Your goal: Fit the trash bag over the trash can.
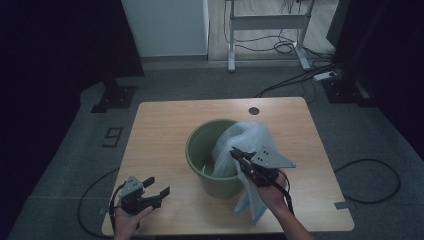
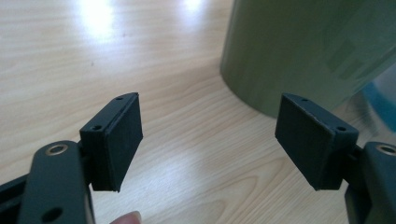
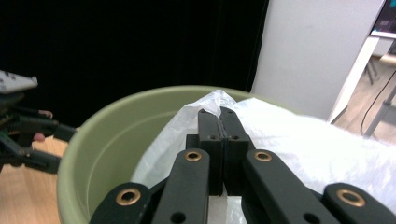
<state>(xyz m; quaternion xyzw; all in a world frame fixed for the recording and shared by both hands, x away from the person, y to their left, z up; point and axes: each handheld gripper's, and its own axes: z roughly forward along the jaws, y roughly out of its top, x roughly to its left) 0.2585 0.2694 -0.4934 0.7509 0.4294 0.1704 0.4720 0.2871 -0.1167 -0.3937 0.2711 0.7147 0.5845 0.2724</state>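
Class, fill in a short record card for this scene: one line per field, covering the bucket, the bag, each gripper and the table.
bucket: green, upright near the middle of the table
bag: white plastic, partly in the bucket, draped over its right rim
right gripper: shut on the bag at the bucket's rim
left gripper: open, nothing between its jaws, low over the table left of the bucket
table: light wood
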